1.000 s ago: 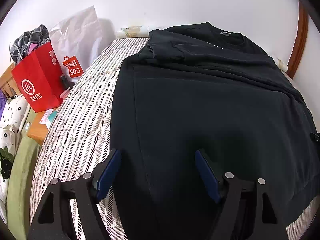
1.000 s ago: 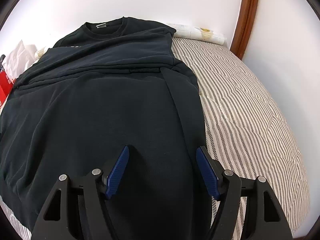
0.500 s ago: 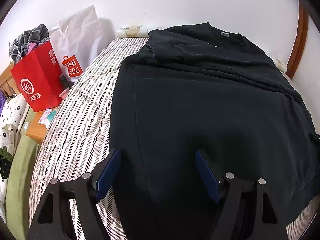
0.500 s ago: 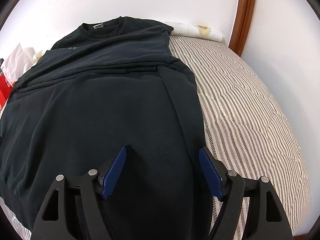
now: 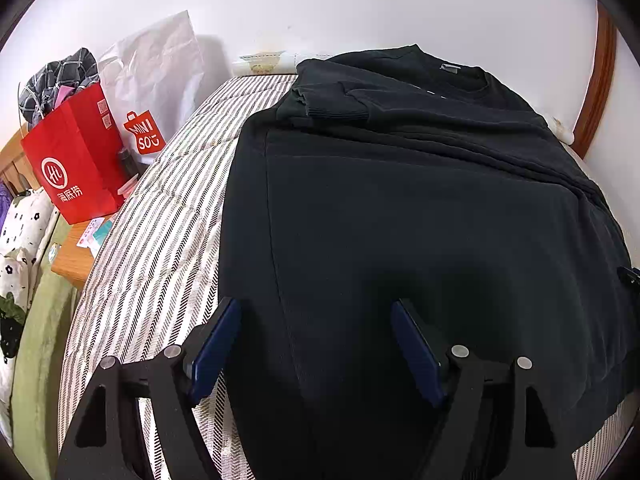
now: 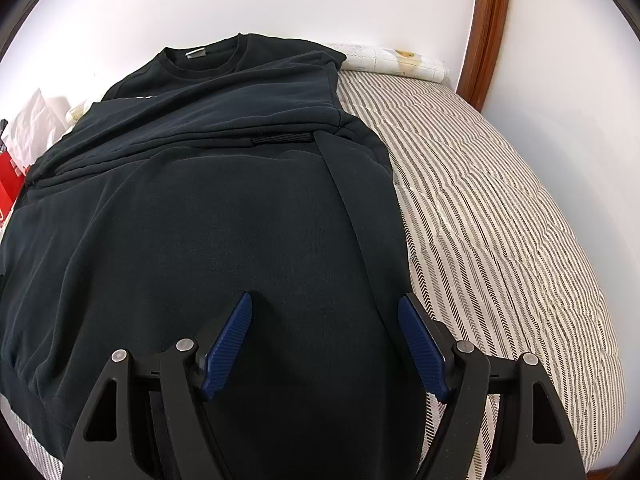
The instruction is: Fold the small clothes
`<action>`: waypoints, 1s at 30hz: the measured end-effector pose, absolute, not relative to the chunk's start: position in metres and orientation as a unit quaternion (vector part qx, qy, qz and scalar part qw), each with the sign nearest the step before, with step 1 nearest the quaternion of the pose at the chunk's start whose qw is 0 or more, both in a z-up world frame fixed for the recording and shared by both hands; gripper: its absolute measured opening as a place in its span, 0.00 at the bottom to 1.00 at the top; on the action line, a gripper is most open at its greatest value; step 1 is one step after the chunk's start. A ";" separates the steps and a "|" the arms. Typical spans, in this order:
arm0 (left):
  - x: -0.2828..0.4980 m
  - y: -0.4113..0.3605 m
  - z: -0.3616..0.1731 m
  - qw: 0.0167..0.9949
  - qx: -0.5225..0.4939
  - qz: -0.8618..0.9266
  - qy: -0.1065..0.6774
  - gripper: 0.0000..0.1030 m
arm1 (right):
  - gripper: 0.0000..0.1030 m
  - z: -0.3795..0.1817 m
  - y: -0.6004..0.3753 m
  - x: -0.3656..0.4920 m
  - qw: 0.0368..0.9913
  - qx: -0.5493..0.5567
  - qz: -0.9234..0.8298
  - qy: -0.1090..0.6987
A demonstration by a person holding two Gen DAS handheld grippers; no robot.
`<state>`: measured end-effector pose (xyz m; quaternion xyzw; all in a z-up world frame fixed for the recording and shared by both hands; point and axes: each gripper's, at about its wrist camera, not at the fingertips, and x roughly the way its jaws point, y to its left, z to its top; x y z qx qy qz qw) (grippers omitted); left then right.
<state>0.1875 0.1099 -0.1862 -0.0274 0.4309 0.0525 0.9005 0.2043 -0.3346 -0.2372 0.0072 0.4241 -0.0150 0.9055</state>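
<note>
A black sweatshirt (image 5: pixel 420 208) lies flat on a striped bed, collar at the far end, both sleeves folded across its chest. It also shows in the right wrist view (image 6: pixel 208 208). My left gripper (image 5: pixel 316 320) is open and empty over the sweatshirt's near left part, its left finger beside the garment's left edge. My right gripper (image 6: pixel 326 314) is open and empty over the near right part, its right finger close to the garment's right edge.
The striped mattress (image 5: pixel 160 240) (image 6: pixel 500 220) reaches a white wall. A red paper bag (image 5: pixel 72 160) and a white Miniso bag (image 5: pixel 156 80) stand on a wooden bedside table (image 5: pixel 70 258) at the left. A wooden frame (image 6: pixel 486 32) runs up the wall at right.
Both grippers stay open and nearly still. The right wrist view has shifted slightly, with the sweatshirt sitting a little higher in the frame.
</note>
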 end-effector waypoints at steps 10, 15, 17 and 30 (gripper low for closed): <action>0.187 0.110 -0.185 0.901 -0.029 0.053 0.430 0.74 | 0.72 -0.237 -0.334 0.204 0.906 0.009 -0.016 0.424; 0.184 0.113 -0.183 0.903 -0.038 0.044 0.426 0.74 | 0.70 -0.232 -0.342 0.197 0.913 0.031 -0.006 0.408; 0.179 0.112 -0.181 0.904 -0.023 0.043 0.425 0.72 | 0.70 -0.228 -0.348 0.189 0.913 0.030 -0.015 0.407; 0.132 0.162 -0.179 0.899 -0.084 0.048 0.428 0.69 | 0.61 -0.240 -0.366 0.143 0.906 0.074 0.003 0.416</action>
